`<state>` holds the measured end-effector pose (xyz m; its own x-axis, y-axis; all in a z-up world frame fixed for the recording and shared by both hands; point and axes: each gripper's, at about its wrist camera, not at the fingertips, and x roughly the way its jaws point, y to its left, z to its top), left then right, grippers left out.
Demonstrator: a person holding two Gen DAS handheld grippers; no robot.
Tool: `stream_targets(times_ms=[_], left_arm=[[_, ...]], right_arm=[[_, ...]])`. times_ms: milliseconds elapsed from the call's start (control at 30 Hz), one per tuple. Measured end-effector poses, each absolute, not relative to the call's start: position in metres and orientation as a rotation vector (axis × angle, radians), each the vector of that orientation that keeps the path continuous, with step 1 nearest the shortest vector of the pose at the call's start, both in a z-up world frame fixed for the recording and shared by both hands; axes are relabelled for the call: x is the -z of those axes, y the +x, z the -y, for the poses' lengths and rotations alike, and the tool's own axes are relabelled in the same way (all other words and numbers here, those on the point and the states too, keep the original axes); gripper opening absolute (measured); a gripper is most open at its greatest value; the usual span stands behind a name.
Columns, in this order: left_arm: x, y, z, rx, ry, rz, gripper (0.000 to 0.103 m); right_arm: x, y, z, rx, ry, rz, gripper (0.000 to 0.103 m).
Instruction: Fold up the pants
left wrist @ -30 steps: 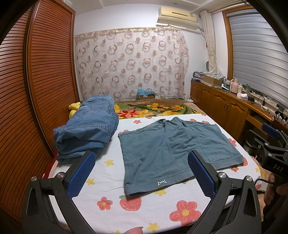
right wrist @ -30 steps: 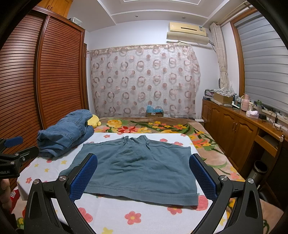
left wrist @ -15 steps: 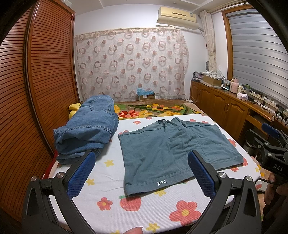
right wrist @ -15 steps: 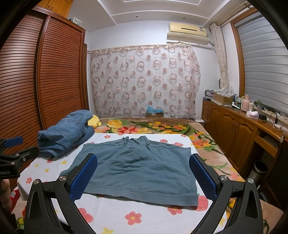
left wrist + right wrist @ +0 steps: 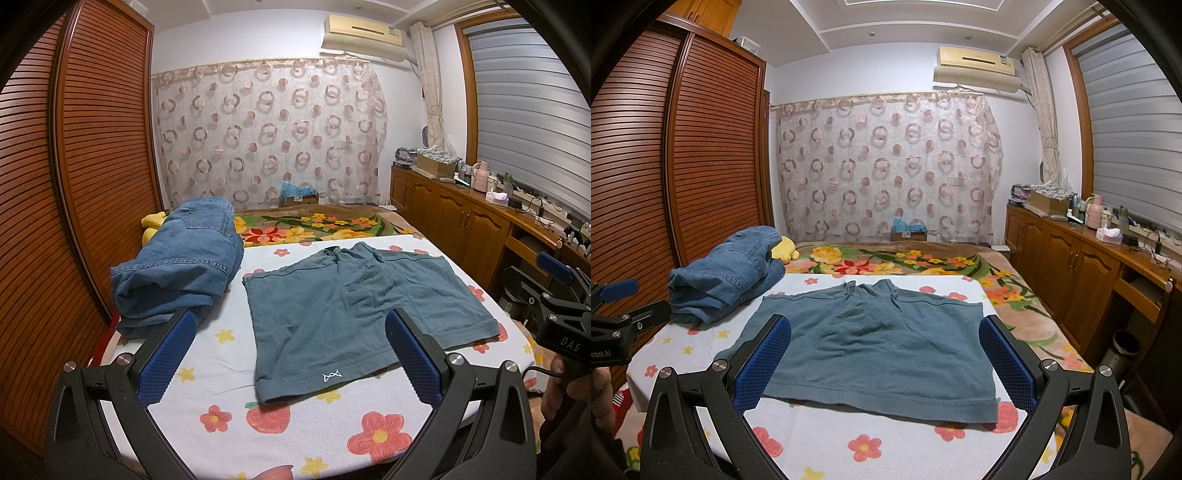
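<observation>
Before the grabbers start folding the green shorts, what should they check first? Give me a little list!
1. Shorts lie flat and spread out: ok.
2. Left tool open, nothing in it: ok.
3. Right tool open, nothing in it: ok.
4. Jeans pile is off the shorts: ok, it sits beside them, a gap showing.
5. Near hem free to pinch: ok.
6. Anything hidden under the shorts: cannot tell.
7. Flowered sheet smooth underneath: ok where visible.

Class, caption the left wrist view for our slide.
Open left hand-held gripper hovers before flat teal shorts; denim jeans beside.
</observation>
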<state>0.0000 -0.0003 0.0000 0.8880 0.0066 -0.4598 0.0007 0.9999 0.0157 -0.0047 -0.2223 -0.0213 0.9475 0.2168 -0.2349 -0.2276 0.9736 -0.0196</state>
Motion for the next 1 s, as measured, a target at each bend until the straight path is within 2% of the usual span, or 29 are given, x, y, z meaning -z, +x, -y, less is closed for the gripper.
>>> stream_targets(times_ms=[400,1000], left_arm=[[0.006,0.007,0.000,-0.002,0.009,-0.500,0.103],[0.050,0.030,-0.013,0.028,0.018,-0.591,0.103]], right_arm=[[0.022,-0.004,0.225,-0.224,-0.042,-0.254,0.102],[0.029,0.006,0.234,-0.221,-0.047,-0.331,0.101]])
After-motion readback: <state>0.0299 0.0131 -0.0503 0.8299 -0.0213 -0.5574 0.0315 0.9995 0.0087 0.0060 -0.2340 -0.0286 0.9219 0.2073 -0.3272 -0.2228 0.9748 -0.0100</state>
